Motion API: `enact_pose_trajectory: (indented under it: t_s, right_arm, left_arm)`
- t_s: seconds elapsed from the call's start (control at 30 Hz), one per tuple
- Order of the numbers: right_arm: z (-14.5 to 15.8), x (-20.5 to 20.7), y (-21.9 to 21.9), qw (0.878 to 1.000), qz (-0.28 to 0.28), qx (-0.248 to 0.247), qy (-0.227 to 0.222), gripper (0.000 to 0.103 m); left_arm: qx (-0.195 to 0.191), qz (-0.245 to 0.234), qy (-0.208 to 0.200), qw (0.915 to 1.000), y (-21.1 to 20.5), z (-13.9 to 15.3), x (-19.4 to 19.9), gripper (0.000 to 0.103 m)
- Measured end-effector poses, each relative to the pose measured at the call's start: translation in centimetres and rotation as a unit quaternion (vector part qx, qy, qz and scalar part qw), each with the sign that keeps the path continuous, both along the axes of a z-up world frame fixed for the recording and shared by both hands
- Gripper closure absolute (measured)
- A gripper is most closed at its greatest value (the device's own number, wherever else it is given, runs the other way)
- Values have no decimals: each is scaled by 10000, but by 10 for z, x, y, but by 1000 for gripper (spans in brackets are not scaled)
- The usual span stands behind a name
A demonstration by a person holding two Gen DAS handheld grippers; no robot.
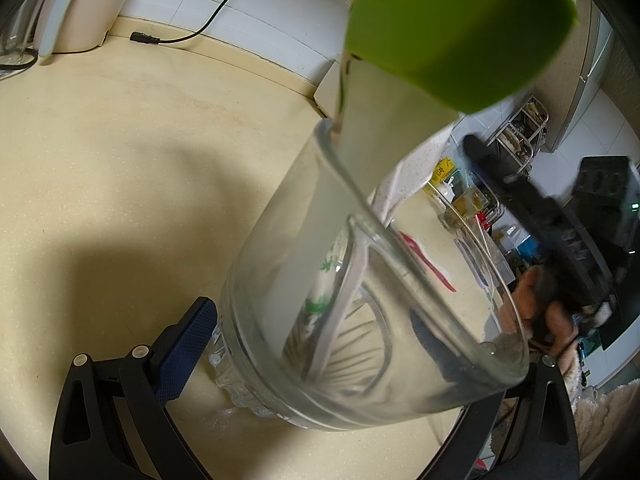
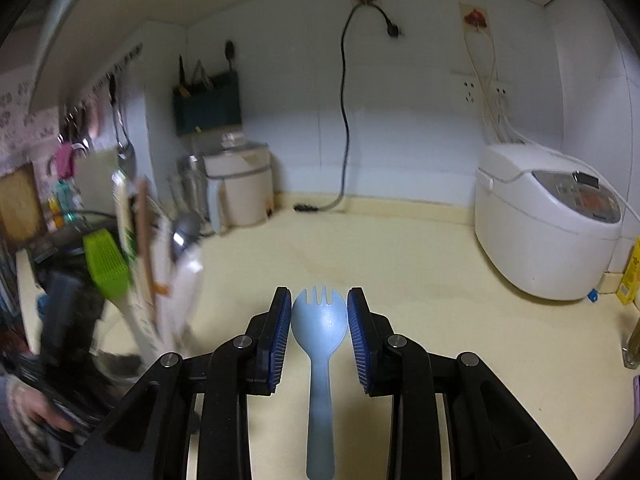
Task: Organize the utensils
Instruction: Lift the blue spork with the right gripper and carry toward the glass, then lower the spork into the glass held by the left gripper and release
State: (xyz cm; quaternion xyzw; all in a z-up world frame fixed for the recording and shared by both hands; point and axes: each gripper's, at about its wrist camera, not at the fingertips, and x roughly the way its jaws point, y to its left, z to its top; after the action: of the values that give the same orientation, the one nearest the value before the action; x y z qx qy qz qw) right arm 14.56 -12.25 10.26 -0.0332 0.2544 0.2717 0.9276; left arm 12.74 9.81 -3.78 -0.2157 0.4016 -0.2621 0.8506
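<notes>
Left wrist view: left hand-held gripper clamped around a clear glass cup, blue pads against its sides, cup tilted over the beige surface. Green-headed utensil plus a white handle poking out of the cup.

Right wrist view: right hand-held gripper half-closed around a pale blue spork, pads pressing the bowl's edges, tines forward, lifted above the surface. White rice cooker off right, blurry cup of utensils at left.
</notes>
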Motion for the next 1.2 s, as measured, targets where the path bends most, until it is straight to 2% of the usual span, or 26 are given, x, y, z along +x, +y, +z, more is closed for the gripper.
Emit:
enact_pose_trajectory:
  t_s: [0.23, 0.47, 0.67, 0.83, 1.03, 1.2]
  right_arm:
    - [36, -9, 6, 9948, 521, 872, 64, 74]
    - [51, -16, 31, 9826, 1114, 1466, 252, 74]
    - [50, -20, 66, 9785, 1440, 1464, 196, 74]
    - [43, -15, 85, 9771, 1506, 1488, 229, 74]
    - [21, -8, 91, 9785, 1441, 1391, 487, 73]
    - [12, -11, 91, 9801, 1404, 1301, 526, 73]
  left_arm:
    - [0, 0, 0, 10000, 0, 0, 0, 3]
    - [0, -1, 1, 10000, 0, 0, 0, 3]
    - [0, -1, 1, 10000, 0, 0, 0, 3]
    - [0, -1, 1, 10000, 0, 0, 0, 3]
    - [-1, -1, 2, 10000, 0, 0, 0, 3]
    - [-1, -2, 2, 10000, 0, 0, 0, 3]
